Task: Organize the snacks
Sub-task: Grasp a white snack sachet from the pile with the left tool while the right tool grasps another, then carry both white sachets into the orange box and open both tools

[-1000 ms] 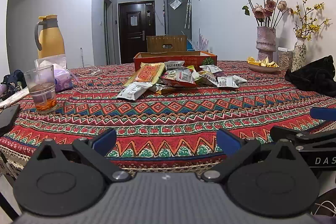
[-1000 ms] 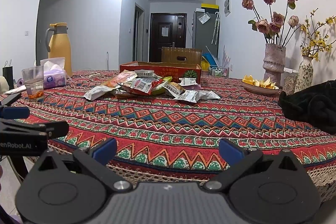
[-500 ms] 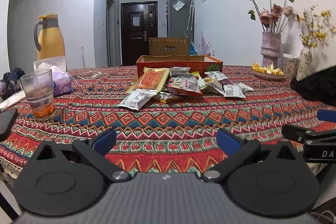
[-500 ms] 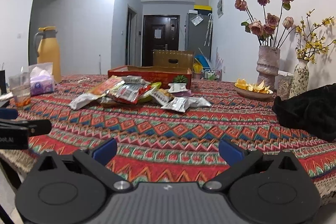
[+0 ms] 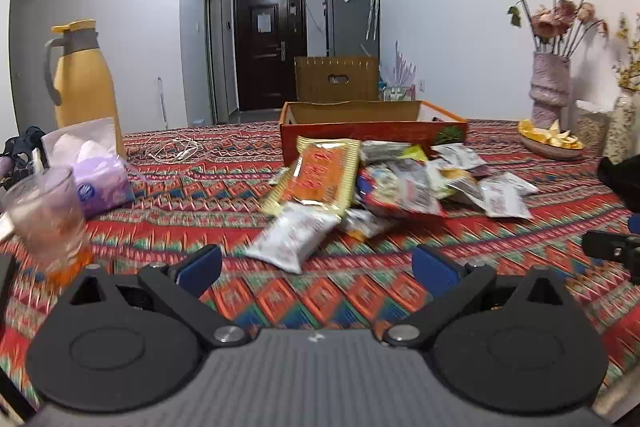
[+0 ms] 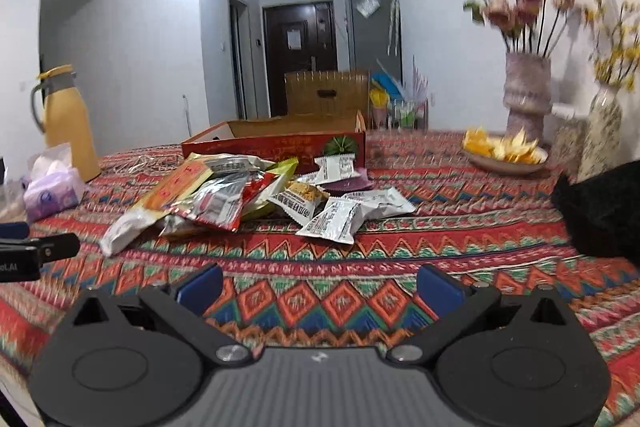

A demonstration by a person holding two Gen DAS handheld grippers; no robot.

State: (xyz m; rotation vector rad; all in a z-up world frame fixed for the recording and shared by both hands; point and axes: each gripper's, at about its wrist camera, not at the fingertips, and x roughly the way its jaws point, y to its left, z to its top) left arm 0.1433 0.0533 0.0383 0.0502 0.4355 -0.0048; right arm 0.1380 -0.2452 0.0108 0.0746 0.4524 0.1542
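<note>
Both grippers, left gripper [image 5: 316, 263] and right gripper [image 6: 320, 283], are closing in wide open and empty on the loose pile of foil snack packets [image 5: 384, 183] lying before the red cardboard tray [image 5: 372, 133], sorting not started.

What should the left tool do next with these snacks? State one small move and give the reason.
Probably ease the left tool forward and down over the white snack packet, the nearest piece of the pile. Both tools are open and empty, the packet lies flat on the tablecloth just ahead of the fingers, and the red cardboard box waits behind the pile.
</note>
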